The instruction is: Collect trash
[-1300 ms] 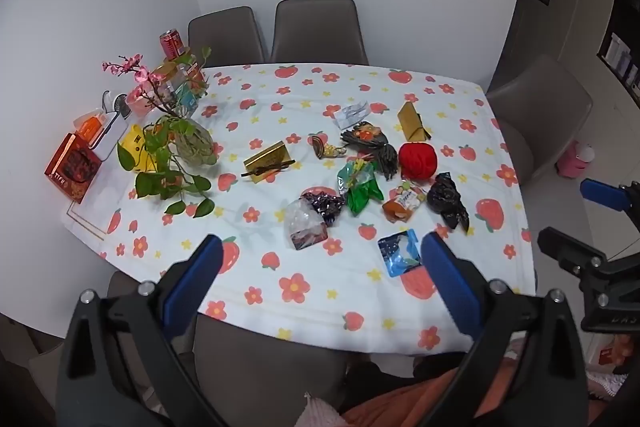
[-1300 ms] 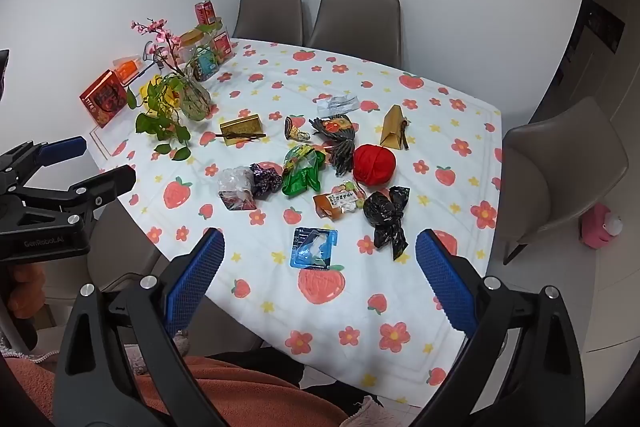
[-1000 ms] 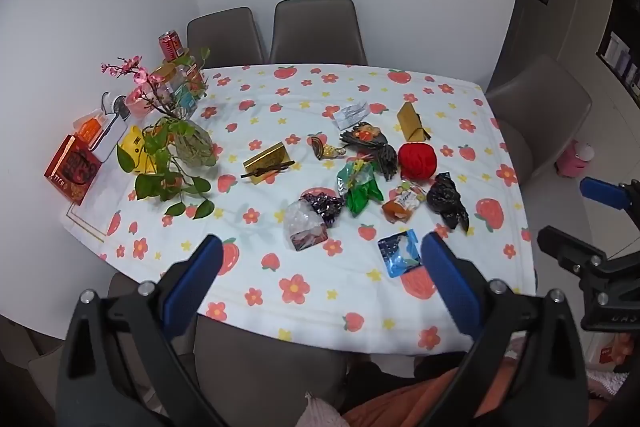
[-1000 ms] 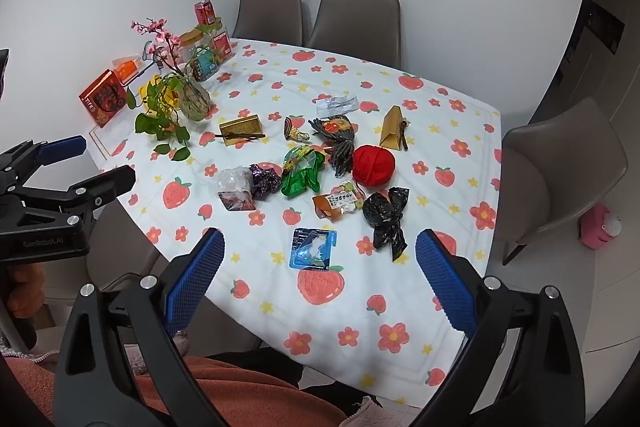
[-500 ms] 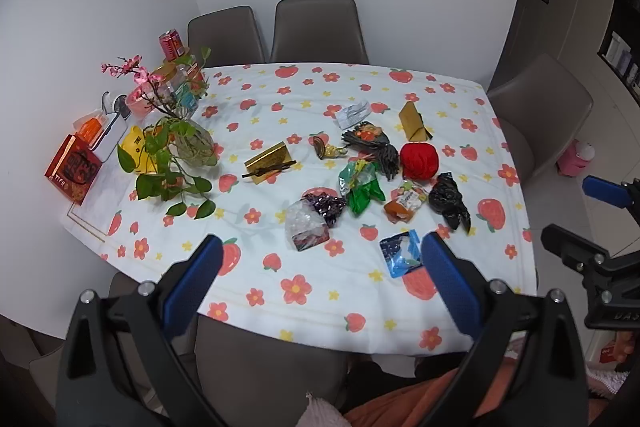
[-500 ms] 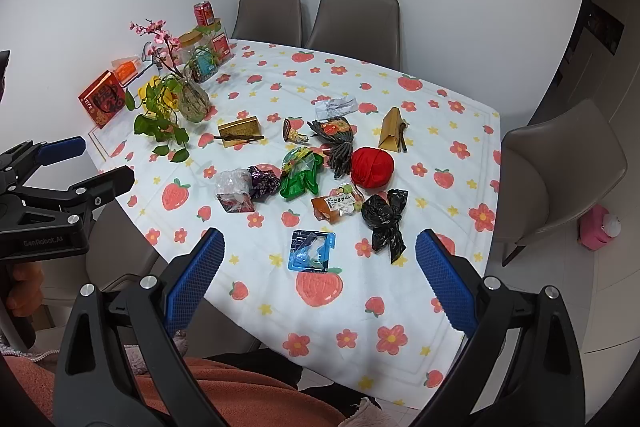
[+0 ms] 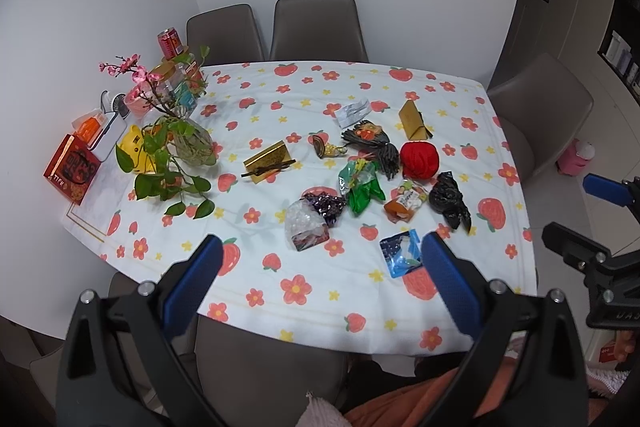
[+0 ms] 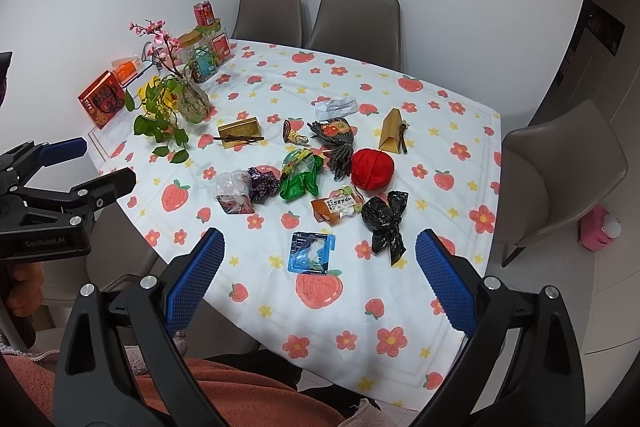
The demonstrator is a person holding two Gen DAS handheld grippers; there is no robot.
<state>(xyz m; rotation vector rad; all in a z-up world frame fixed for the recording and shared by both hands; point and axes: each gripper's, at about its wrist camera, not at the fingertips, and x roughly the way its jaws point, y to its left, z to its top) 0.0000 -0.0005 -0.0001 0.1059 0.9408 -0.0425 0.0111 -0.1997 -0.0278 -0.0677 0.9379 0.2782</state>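
Trash lies scattered mid-table on a strawberry-print cloth [image 7: 360,299]: a blue wrapper [image 7: 401,253] nearest me, a knotted black bag [image 7: 450,200], a red bag [image 7: 419,159], an orange snack packet [image 7: 405,203], a green wrapper [image 7: 360,183], a clear and purple wrapper [image 7: 310,219], a dark wrapper [image 7: 372,143] and two gold boxes [image 7: 269,161]. My left gripper [image 7: 320,267] is open and empty, held above the near table edge. My right gripper [image 8: 318,259] is open and empty, over the near edge with the blue wrapper [image 8: 312,253] between its fingers in view.
A plant in a glass vase [image 7: 188,147], pink blossoms, jars, a red can [image 7: 170,43] and a red box [image 7: 72,169] stand along the left side. Grey chairs [image 7: 316,27] surround the table; one [image 7: 268,379] is just below me. A pink bottle [image 8: 600,227] sits on the floor at right.
Both grippers have barely drifted; the scene has shifted very slightly. Nothing was taken hold of or moved.
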